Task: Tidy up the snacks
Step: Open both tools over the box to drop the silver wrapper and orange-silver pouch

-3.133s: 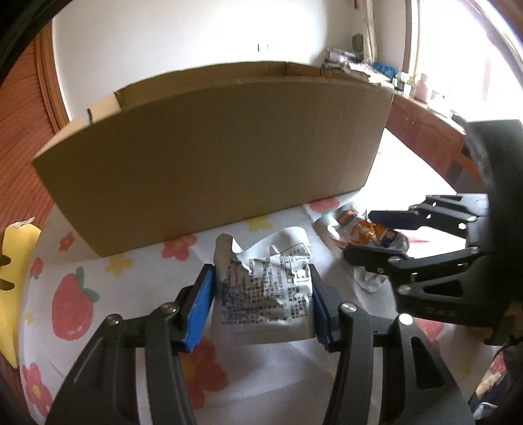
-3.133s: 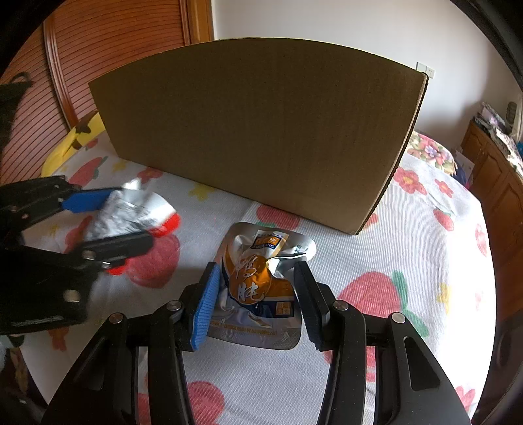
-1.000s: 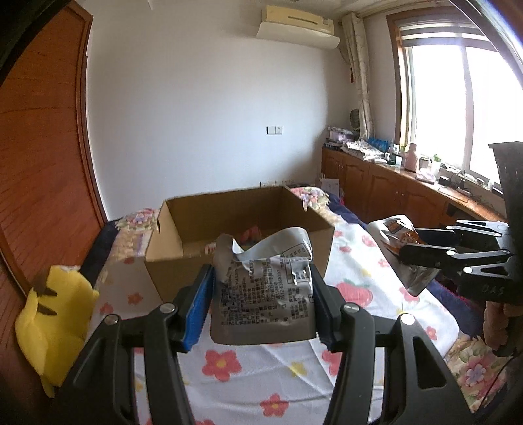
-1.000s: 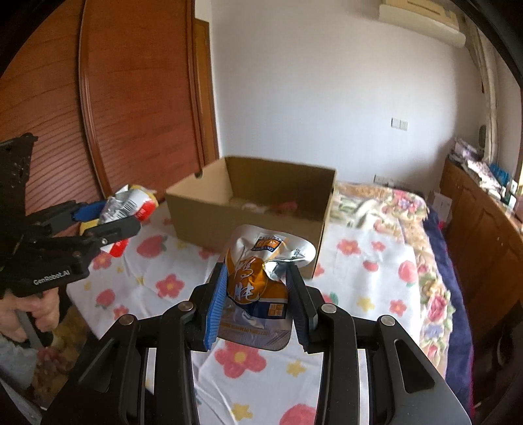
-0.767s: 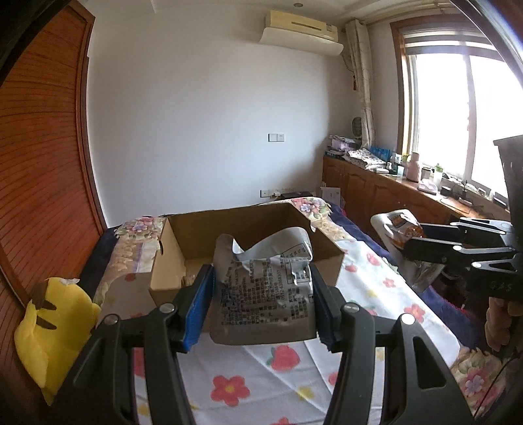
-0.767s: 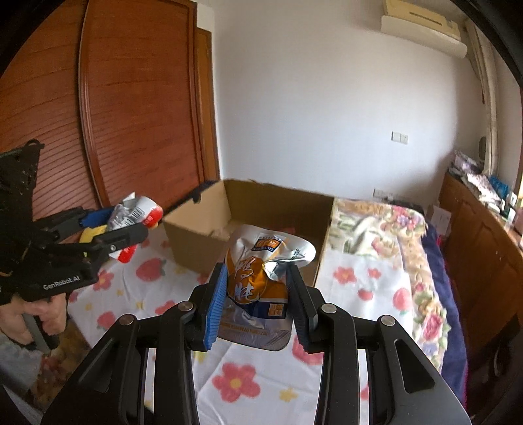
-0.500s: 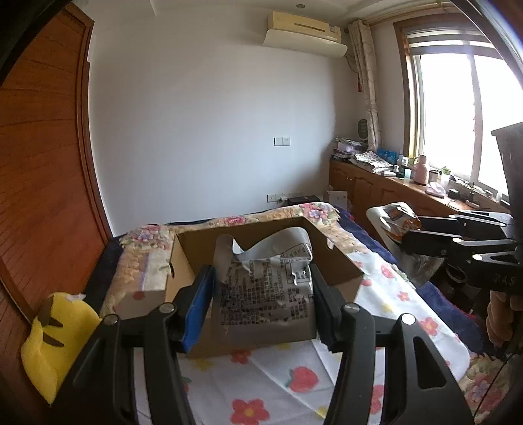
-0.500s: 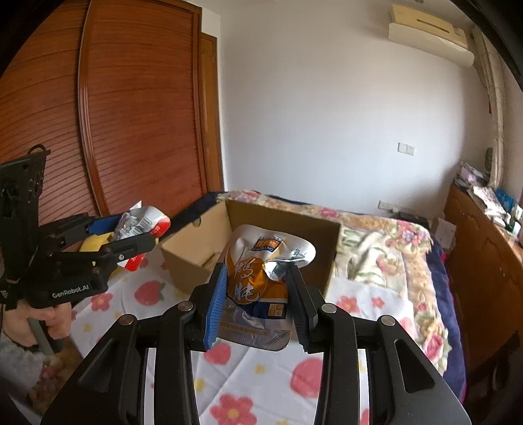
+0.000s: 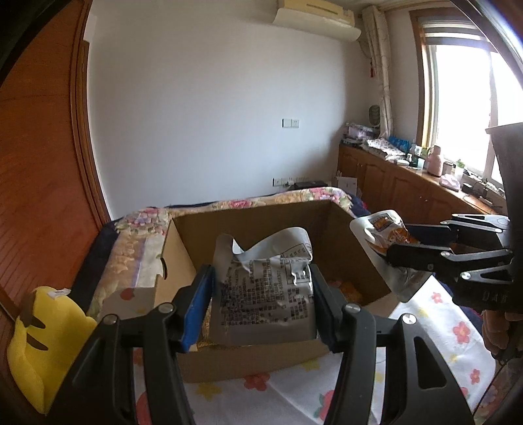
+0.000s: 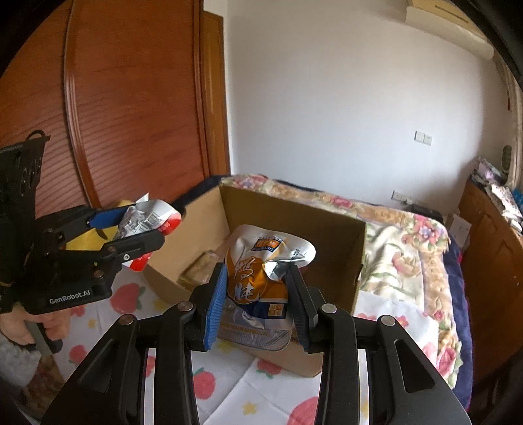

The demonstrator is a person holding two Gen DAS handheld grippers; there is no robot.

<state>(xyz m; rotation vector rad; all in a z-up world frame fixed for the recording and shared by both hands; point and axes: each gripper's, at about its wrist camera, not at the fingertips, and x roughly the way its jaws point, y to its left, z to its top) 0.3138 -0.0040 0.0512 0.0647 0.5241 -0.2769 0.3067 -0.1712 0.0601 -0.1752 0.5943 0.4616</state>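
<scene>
Snack pouches, silver [image 9: 261,294] and orange [image 10: 258,287], are riding light, crinkly, slippery, clamped mid-body by left gripper [image 9: 261,307] and right gripper [image 10: 258,304] over near cardboard box [image 10: 356,261].

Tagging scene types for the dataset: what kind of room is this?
Most likely a home bedroom. A bed with a floral quilt and a strawberry-print sheet serves as the work surface, a wall air conditioner hangs above, and low wooden cabinets run under the window.
</scene>
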